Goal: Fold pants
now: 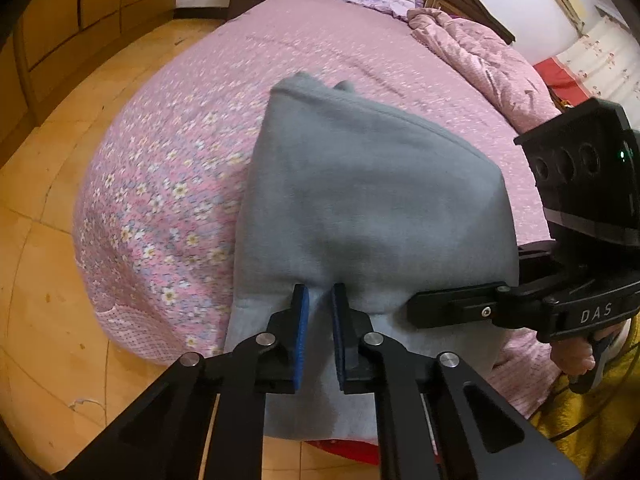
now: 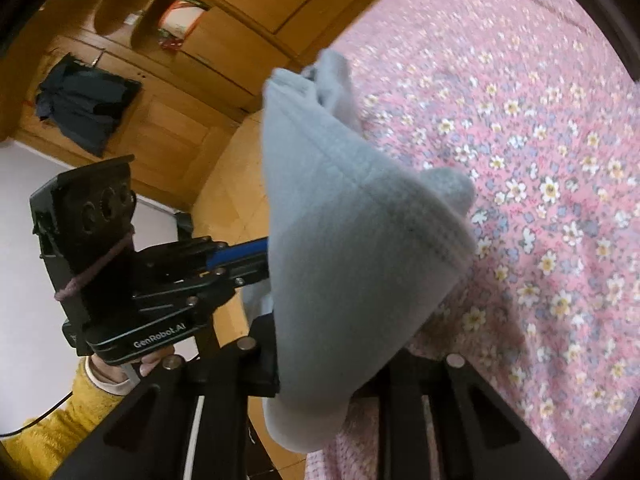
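The grey fleece pants (image 1: 360, 200) are lifted off the pink flowered bed (image 1: 192, 168), stretched towards me with the far end still lying on the bedspread. My left gripper (image 1: 320, 304) is shut on the near edge of the pants, with the cloth pinched between its blue pads (image 1: 301, 320). My right gripper (image 1: 424, 312) comes in from the right and grips the same edge. In the right wrist view the pants (image 2: 352, 240) drape over my right gripper and hide its fingertips. The left gripper (image 2: 260, 256) shows there at left, clamped on the cloth.
The bed (image 2: 540, 160) fills most of both views. A bunched pink quilt (image 1: 480, 52) and pillows lie at the far head end. Yellow tiled floor (image 1: 60, 240) lies left of the bed, with wooden cabinets (image 2: 200, 40) and a dark garment (image 2: 84, 108) hanging there.
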### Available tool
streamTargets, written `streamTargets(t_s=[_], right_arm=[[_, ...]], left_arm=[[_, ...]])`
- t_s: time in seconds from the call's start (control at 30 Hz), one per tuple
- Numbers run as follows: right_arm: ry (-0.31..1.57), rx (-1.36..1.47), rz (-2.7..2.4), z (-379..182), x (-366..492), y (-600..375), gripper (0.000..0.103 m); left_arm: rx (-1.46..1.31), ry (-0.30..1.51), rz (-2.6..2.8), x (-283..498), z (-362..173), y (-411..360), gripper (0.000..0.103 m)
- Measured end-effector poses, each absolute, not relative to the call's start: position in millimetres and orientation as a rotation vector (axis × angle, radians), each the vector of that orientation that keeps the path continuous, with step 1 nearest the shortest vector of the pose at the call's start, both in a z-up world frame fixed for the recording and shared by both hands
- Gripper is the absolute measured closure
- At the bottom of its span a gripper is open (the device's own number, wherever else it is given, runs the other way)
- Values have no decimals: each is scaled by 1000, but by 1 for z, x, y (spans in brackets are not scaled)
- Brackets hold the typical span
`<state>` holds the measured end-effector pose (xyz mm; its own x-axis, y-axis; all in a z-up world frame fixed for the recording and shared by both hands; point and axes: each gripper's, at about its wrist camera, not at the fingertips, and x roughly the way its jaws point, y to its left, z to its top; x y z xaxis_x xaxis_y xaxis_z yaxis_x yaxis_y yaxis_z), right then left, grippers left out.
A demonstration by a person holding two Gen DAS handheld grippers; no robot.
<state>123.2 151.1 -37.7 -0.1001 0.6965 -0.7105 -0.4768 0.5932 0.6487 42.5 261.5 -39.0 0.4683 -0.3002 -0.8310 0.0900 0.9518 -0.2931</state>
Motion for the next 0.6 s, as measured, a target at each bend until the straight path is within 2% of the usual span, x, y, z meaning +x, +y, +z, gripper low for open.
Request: streamTargets(t_s=[0.37,0.6], right_arm=[[1235,155,1026,26,121,100,81],[1206,170,989,45,122,52,81]], left_arm=[[-235,992,-334,49,2,211,99],[-203,983,-382,65,15,168,98]])
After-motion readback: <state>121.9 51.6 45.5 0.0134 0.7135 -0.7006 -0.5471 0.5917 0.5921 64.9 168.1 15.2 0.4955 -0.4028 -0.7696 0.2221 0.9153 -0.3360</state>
